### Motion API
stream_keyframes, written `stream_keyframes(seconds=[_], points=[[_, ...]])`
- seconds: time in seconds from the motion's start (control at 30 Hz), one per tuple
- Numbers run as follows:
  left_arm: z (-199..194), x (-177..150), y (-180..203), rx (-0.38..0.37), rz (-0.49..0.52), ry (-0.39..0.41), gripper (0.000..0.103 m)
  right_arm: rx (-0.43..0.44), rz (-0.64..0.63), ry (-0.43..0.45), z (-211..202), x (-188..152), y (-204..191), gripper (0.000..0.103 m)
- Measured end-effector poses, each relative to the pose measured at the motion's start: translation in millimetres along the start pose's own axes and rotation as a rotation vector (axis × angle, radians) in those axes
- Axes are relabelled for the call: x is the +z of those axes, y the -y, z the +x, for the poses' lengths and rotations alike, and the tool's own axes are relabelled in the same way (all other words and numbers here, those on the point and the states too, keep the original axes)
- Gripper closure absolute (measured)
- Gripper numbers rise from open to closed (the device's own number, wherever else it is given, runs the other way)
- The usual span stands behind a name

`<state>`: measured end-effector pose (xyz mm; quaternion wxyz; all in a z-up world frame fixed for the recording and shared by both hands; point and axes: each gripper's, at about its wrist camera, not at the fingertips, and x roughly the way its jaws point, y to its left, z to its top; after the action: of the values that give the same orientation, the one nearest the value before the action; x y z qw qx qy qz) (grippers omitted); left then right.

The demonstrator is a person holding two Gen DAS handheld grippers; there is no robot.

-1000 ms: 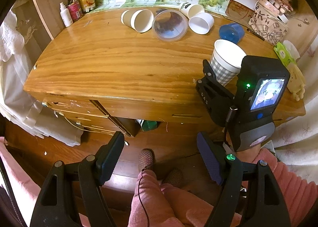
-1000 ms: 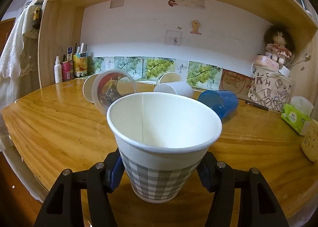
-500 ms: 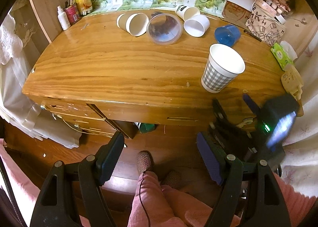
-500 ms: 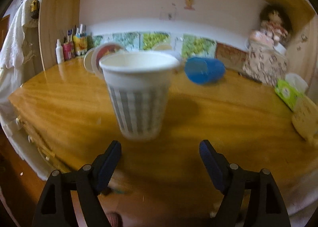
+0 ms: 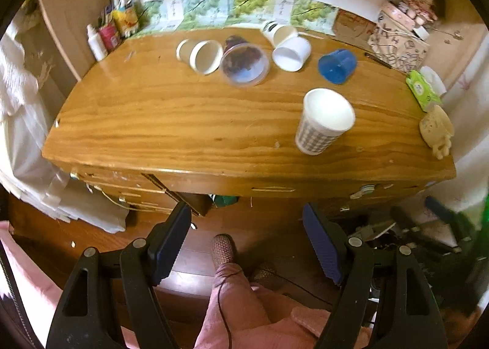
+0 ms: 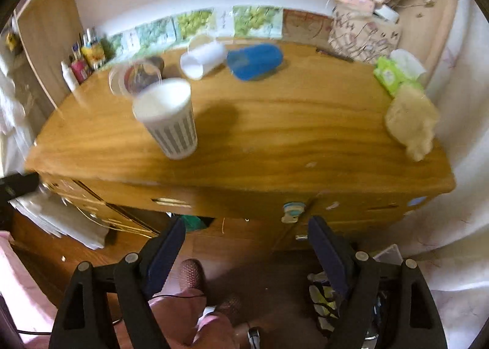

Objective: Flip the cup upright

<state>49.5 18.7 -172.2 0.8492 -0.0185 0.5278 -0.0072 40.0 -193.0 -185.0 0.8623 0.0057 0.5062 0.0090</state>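
Observation:
A grey-checked paper cup (image 5: pixel 324 121) stands upright on the wooden desk (image 5: pixel 171 123), near its front right; it also shows in the right wrist view (image 6: pixel 166 117). Several other cups lie on their sides at the back: white paper cups (image 5: pixel 203 56), a clear plastic cup (image 5: pixel 244 65), a white cup (image 5: pixel 290 51) and a blue cup (image 5: pixel 336 66). My left gripper (image 5: pixel 247 245) is open and empty, held off the desk's front edge above the floor. My right gripper (image 6: pixel 244 252) is open and empty, also back from the desk.
Bottles (image 5: pixel 110 33) stand at the back left. A patterned box with a doll (image 5: pixel 400 40), a green tissue pack (image 5: pixel 423 92) and a cream toy (image 5: pixel 437 132) sit along the right. Drawers (image 5: pixel 128 193) are below the desk front. White cloth (image 5: pixel 21 110) hangs left.
My right gripper let go of the checked cup and pulled back and down off the desk. The cup stays upright. My left gripper barely moved.

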Motion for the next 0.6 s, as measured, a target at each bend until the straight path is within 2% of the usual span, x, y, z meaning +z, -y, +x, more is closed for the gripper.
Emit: stream_keyframes(seconds=[0.13, 0.27, 0.4, 0.6], points=[[-24.4, 7.8, 4.6, -0.001, -0.01, 0.062, 0.024, 0.019, 0.051, -0.012, -40.8, 21.4, 4.2, 0.02], [-49.8, 12.8, 3.9, -0.015, -0.023, 0.126, 0.024, 0.124, 0.11, -0.016, -74.6, 38.1, 5.1, 0.02], [-74.1, 15.7, 1.0, -0.027, -0.039, 0.196, 0.024, 0.156, 0.115, 0.082, -110.6, 47.7, 0.1, 0.02], [-109.5, 13.5, -1.7, -0.005, -0.042, 0.348, 0.022, 0.158, 0.049, 0.228, -145.7, 48.9, -15.5, 0.018]])
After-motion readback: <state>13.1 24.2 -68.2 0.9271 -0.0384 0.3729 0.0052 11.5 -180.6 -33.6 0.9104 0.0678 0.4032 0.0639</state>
